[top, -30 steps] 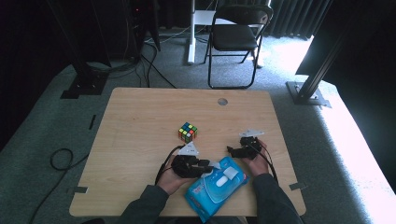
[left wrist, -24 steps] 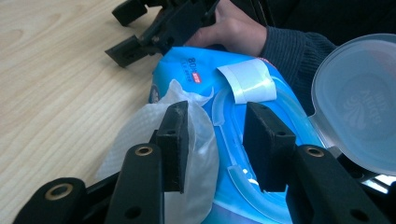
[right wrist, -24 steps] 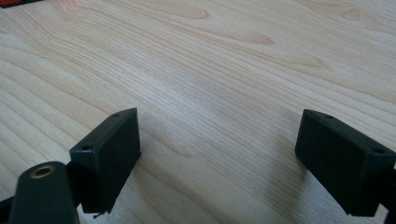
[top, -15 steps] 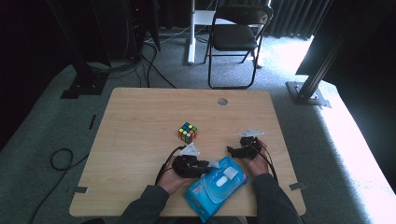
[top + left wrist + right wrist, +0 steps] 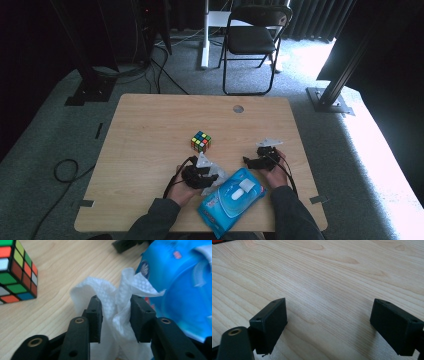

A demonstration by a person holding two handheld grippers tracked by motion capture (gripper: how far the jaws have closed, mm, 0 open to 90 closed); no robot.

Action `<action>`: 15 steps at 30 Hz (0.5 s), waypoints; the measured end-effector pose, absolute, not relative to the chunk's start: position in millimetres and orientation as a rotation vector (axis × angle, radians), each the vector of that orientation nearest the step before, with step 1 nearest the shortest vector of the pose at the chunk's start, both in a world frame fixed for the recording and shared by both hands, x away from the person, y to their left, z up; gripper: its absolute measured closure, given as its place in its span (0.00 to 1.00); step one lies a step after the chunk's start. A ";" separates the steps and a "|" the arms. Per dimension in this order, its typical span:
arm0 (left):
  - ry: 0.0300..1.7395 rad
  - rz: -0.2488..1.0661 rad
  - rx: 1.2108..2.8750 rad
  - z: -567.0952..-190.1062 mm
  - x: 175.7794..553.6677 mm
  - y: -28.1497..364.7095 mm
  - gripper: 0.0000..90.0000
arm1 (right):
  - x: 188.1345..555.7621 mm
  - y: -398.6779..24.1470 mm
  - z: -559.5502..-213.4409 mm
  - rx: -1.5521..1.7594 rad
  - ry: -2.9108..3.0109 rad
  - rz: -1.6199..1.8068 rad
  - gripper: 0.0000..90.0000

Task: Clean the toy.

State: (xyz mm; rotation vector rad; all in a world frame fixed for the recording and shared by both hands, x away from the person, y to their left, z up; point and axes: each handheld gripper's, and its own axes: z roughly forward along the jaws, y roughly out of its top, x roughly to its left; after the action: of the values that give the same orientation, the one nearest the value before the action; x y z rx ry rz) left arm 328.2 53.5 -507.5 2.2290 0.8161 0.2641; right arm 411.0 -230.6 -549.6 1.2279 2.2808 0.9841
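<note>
Wooden table (image 5: pixel 150 135), left gripper (image 5: pixel 113 310) low, jaws just opening around wipe (image 5: pixel 117 302), right gripper (image 5: pixel 329 322) wide open.

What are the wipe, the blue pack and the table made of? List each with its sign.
Wipe: soft nonwoven cloth or paper, judging by its dimpled weave and limp folds.
Blue pack: glossy plastic film, probably; it reflects light.
Table: matt pale wood or wood-look laminate, with grain lines.
</note>
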 end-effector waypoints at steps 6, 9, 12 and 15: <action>0.841 0.276 2.266 -522.9 333.2 51.9 0.65 | 411.0 -230.6 -549.6 1.228 2.281 0.984 0.15; 0.838 0.283 2.291 -528.7 334.6 50.5 0.63 | 411.0 -230.6 -549.6 1.228 2.281 0.984 0.15; 0.837 0.281 2.298 -533.3 334.3 49.0 0.62 | 411.0 -230.6 -549.6 1.228 2.281 0.984 0.15; 0.830 0.285 2.302 -533.4 334.2 48.6 0.61 | 411.0 -230.6 -549.6 1.228 2.281 0.984 0.15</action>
State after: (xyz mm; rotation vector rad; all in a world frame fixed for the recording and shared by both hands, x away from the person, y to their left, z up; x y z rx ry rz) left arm 334.2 48.6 -533.4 2.3019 0.8298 0.2849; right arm 411.0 -230.6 -549.6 1.2277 2.2811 0.9840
